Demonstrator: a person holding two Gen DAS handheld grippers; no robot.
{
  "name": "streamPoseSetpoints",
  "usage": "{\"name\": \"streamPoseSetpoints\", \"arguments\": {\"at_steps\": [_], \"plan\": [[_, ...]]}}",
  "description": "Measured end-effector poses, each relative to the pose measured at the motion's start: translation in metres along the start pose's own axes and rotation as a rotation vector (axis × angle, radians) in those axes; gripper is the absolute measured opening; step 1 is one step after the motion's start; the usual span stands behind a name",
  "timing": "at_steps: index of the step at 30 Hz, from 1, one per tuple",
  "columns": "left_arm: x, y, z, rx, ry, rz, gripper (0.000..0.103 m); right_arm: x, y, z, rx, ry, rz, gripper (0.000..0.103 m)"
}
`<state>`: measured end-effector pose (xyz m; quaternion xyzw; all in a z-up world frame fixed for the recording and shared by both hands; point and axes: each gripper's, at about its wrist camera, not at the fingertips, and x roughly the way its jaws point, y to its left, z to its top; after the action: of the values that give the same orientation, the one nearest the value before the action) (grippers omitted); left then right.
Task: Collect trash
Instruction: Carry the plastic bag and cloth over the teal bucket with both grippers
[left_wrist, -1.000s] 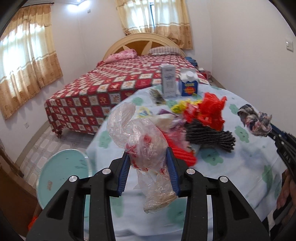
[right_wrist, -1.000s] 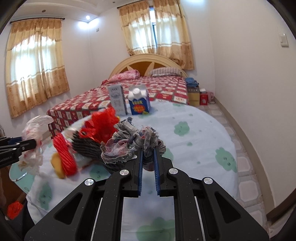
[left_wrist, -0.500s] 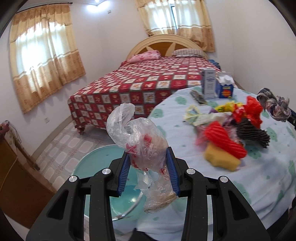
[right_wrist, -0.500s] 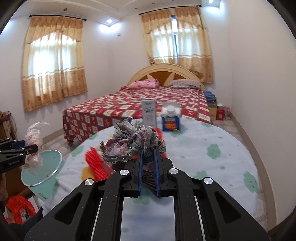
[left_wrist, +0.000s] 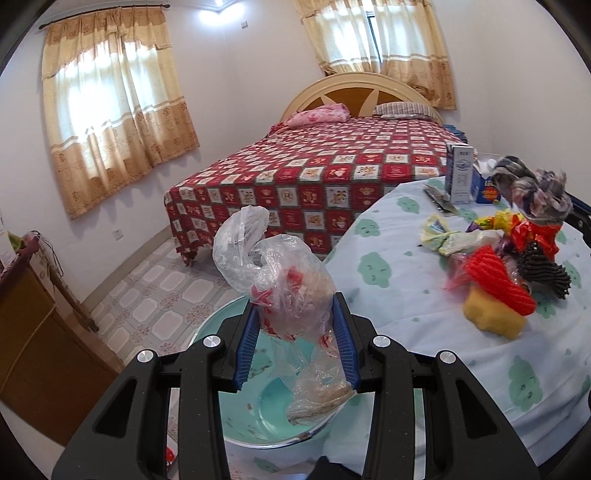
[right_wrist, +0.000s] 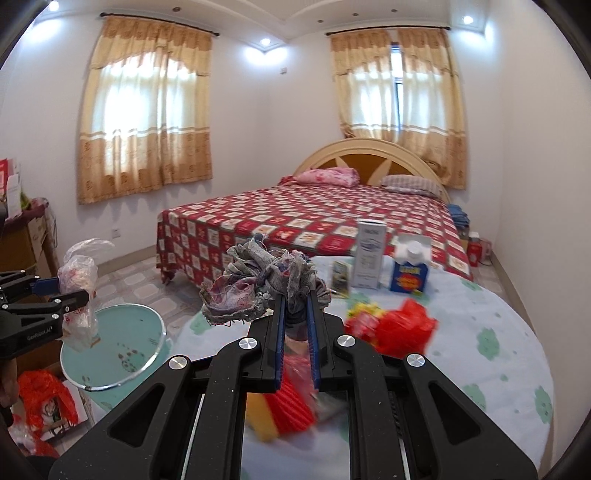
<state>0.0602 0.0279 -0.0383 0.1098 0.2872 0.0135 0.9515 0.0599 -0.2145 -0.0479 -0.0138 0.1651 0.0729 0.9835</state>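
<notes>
My left gripper (left_wrist: 295, 314) is shut on a crumpled clear plastic bag (left_wrist: 280, 280) and holds it above a teal round basin (left_wrist: 258, 410) left of the table. It also shows in the right wrist view (right_wrist: 70, 295), with the bag (right_wrist: 77, 273) over the basin (right_wrist: 110, 343). My right gripper (right_wrist: 295, 299) is shut on a grey frayed rag (right_wrist: 258, 284), held above the table; the rag also shows in the left wrist view (left_wrist: 532, 195). More trash lies on the table: a red net (left_wrist: 498, 284), a yellow sponge (left_wrist: 491, 317), red plastic (right_wrist: 402, 328).
The round table (left_wrist: 388, 266) has a pale blue cloth. Two cartons (right_wrist: 369, 258) (right_wrist: 410, 273) stand at its far side. A bed (right_wrist: 314, 221) with a red quilt lies beyond. A wooden cabinet (left_wrist: 33, 332) stands at left. An orange bag (right_wrist: 40, 395) lies on the floor.
Both grippers have swung left, away from the table's middle. The plastic bag has come over the teal basin. The rag stays held above the table.
</notes>
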Motion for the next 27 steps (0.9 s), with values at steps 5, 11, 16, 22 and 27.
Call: {"name": "streamPoseSetpoints", "arguments": {"at_steps": [5,11,16,22,27], "plan": [[0.000,0.017,-0.004,-0.018,-0.003,0.023,0.039,0.013,0.020,0.004,-0.039,0.012,0.023,0.012],[-0.001,0.034,-0.008,-0.039,-0.013,0.045,0.039,0.031,0.042,0.006,-0.081,0.030,0.048,0.012],[0.001,0.047,-0.010,-0.063,-0.019,0.068,0.040,0.042,0.063,0.007,-0.115,0.039,0.075,0.012],[0.003,0.061,-0.014,-0.073,-0.016,0.094,0.040,0.051,0.086,0.009,-0.148,0.040,0.108,0.012],[0.005,0.072,-0.018,-0.074,-0.008,0.115,0.040,0.058,0.100,0.010,-0.165,0.043,0.129,0.012]]}}
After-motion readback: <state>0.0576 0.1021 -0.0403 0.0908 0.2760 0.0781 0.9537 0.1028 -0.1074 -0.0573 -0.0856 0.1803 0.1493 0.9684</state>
